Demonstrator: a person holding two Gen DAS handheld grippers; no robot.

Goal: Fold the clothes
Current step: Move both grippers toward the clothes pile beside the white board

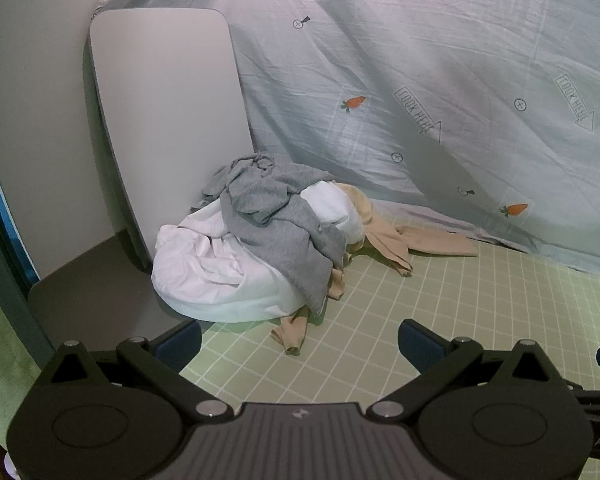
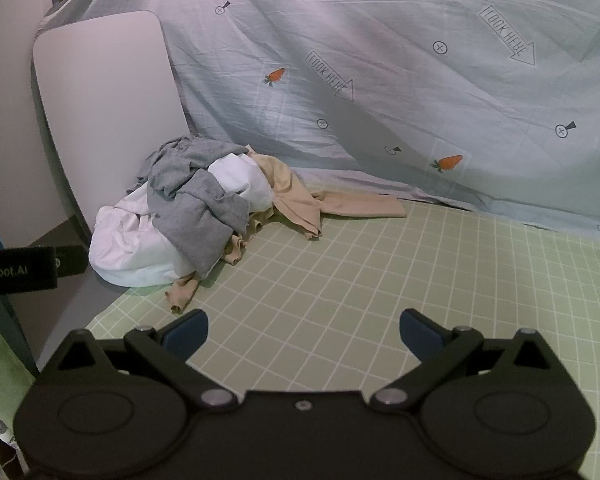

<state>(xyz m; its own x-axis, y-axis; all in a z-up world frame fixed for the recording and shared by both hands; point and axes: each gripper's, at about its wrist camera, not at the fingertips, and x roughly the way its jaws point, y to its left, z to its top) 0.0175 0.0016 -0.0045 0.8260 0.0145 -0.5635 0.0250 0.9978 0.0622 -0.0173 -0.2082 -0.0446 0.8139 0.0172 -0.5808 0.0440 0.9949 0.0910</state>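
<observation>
Left wrist view puts the clothes pile (image 1: 256,236) at my eleven o'clock, nearer my left gripper (image 1: 300,340) than my right gripper (image 2: 303,330); both are spread wide and empty, I judge.

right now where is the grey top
The grey top lies crumpled on top of the clothes pile, draped over the white garment, at the far left of the green grid mat, just in front of the leaning white board.
</observation>
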